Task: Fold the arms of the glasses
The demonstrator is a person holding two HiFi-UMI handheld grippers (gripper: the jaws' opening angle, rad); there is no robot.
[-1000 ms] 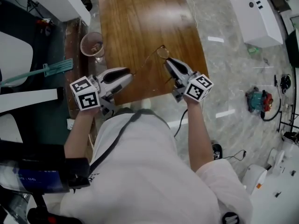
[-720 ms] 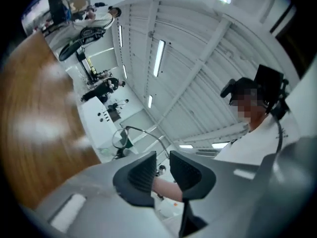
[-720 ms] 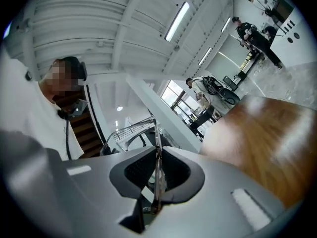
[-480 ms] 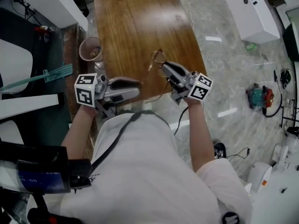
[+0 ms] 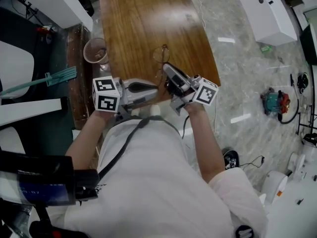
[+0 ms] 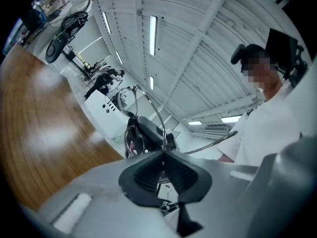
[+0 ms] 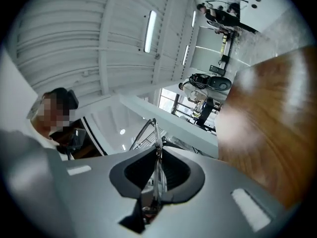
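Thin wire-framed glasses [image 5: 161, 54] hang above the near end of the wooden table [image 5: 143, 19], held between both grippers. In the head view my right gripper [image 5: 166, 68] is shut on the frame by a lens, and the frame [image 7: 150, 127] runs edge-on through its pads in the right gripper view. My left gripper [image 5: 155, 87] points level toward the right one. Its jaws have just been closing, and they now pinch one wire arm [image 6: 158, 115] of the glasses. The left gripper [image 6: 162, 156] looks along this arm to the right gripper [image 6: 147, 134] close behind. The second arm [image 6: 213, 141] sticks out sideways.
A pinkish cup [image 5: 95, 51] stands on a dark ledge left of the table. A teal-headed broom [image 5: 47, 77] lies further left. On the marble floor to the right are a white cabinet [image 5: 270, 14] and a teal tool [image 5: 272, 104] with cables.
My left gripper has swung right to meet the right one and shut on a glasses arm. The right gripper has shifted left and rolled, carrying the glasses off the table.
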